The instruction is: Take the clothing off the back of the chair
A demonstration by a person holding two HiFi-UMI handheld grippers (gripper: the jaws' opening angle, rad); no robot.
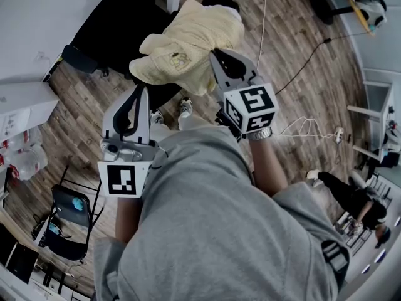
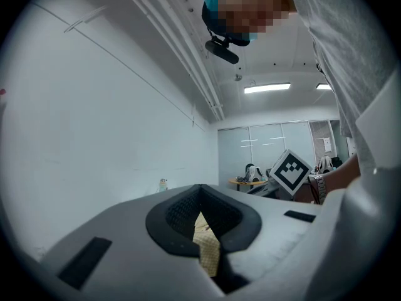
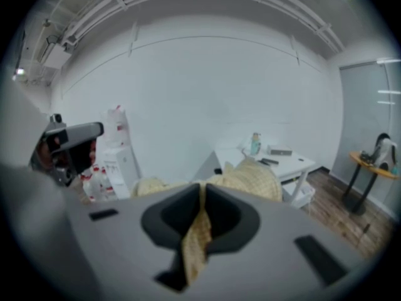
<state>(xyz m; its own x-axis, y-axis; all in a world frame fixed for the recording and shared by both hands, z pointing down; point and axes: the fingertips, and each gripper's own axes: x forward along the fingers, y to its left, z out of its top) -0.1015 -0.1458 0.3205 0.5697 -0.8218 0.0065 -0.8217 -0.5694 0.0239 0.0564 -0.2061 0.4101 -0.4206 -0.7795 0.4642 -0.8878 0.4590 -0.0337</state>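
Note:
A pale yellow quilted garment (image 1: 188, 42) is draped over the back of a black office chair (image 1: 116, 24) in the head view. My left gripper (image 1: 142, 88) reaches the garment's lower left edge. In the left gripper view a strip of the yellow cloth (image 2: 207, 246) sits pinched between the closed jaws of the left gripper (image 2: 202, 213). My right gripper (image 1: 217, 56) meets the garment's right side. In the right gripper view the right gripper (image 3: 203, 196) is shut on a fold of the cloth (image 3: 195, 240), and the rest of the garment (image 3: 250, 177) bulges beyond.
A white desk (image 1: 25, 99) and plastic bottles (image 1: 25, 158) stand at the left. A black folding chair (image 1: 69, 221) is at lower left. A wire hanger (image 1: 307, 129) and a cable lie on the wooden floor at right, near another person (image 1: 351, 199). A white table (image 3: 282, 162) stands behind.

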